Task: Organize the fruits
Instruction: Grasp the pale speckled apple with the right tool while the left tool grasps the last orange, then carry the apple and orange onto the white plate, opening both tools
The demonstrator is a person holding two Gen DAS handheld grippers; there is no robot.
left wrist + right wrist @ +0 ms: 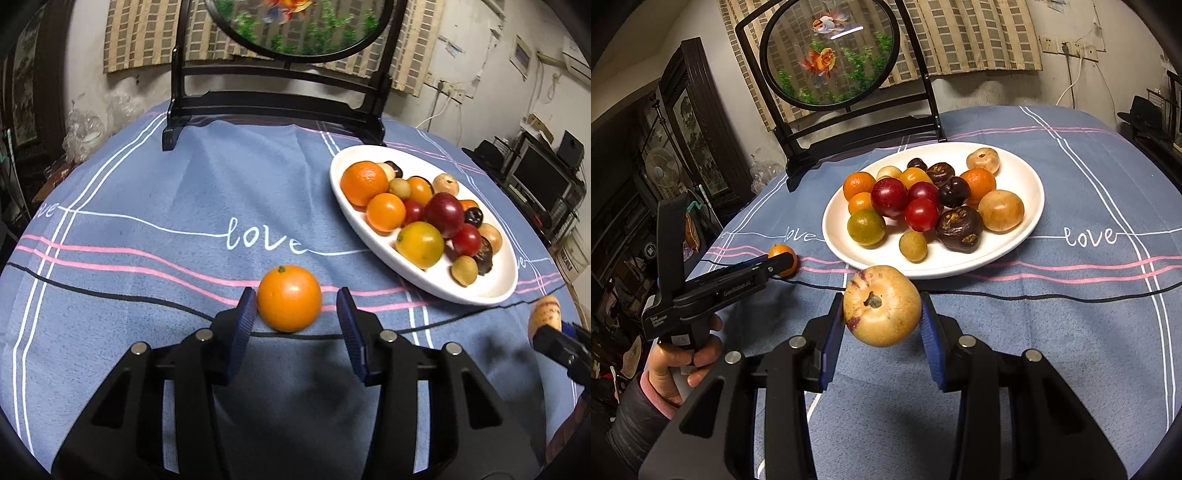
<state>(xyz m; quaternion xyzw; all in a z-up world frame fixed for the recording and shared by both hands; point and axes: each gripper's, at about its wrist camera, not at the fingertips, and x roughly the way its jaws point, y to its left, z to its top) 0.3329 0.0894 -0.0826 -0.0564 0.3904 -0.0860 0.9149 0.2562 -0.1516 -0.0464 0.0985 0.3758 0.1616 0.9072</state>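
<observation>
An orange [289, 298] lies on the blue tablecloth between the fingers of my left gripper [297, 317]. The jaws are open: the left pad is close to the orange and there is a gap on the right side. My right gripper [882, 325] is shut on a tan apple-like fruit [882, 305] and holds it above the cloth in front of the white oval plate [1027, 206]. The plate [495, 284] holds several fruits: oranges, red plums, dark and tan ones. The orange [782, 256] and the left gripper [775, 264] also show in the right wrist view.
A black wooden stand with a round goldfish screen [831, 55] stands at the back of the table. The tablecloth [147, 221] has pink, white and black lines. The table edge falls away at left and right, with room clutter beyond.
</observation>
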